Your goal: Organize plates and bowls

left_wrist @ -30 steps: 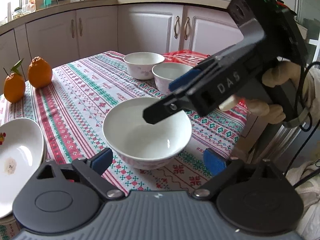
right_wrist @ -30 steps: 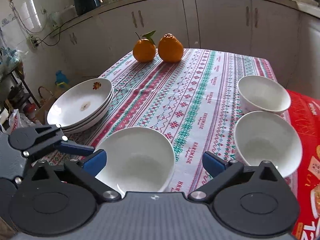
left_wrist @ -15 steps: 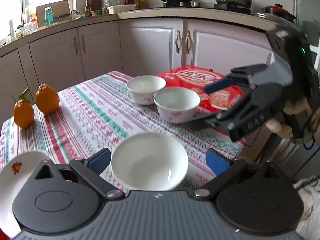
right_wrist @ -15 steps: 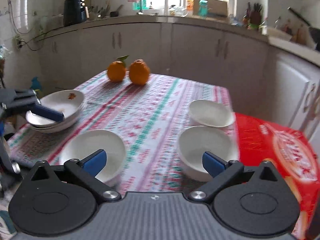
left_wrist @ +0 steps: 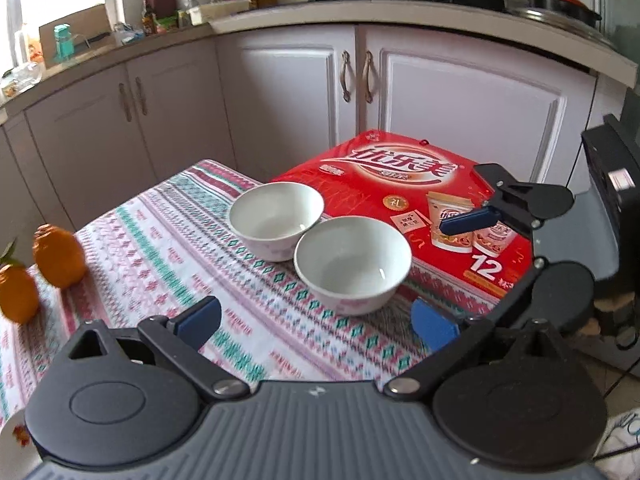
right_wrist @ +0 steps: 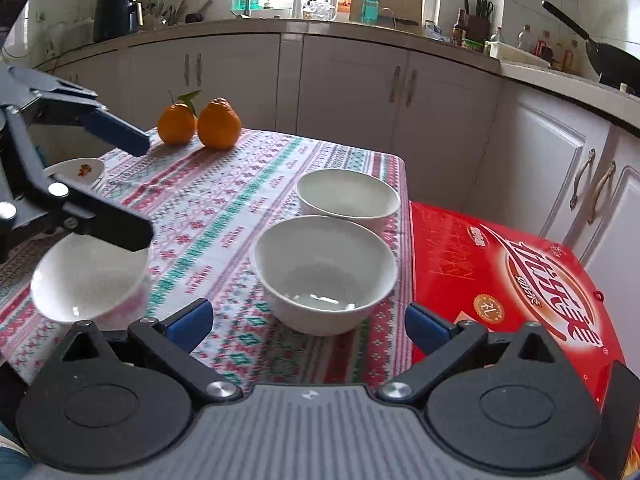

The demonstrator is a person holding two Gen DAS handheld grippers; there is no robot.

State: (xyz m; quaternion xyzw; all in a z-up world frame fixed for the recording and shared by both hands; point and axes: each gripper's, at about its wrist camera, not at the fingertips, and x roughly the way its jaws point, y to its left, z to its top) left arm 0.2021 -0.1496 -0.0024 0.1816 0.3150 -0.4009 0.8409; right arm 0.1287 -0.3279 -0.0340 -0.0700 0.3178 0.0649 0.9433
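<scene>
Approaching the near bowl (right_wrist: 324, 272) beside the red box (right_wrist: 500, 280), I hold the right tool (right_wrist: 308, 320) spread and empty; left tool (left_wrist: 316, 320) likewise spread. Next: straddle its rim, pinch, stack it with the bowl behind (right_wrist: 348, 196).

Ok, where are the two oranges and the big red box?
oranges (right_wrist: 218, 122): right wrist view, front of the nearer fruit.
red box (left_wrist: 400, 184): left wrist view, middle of its printed top.
</scene>
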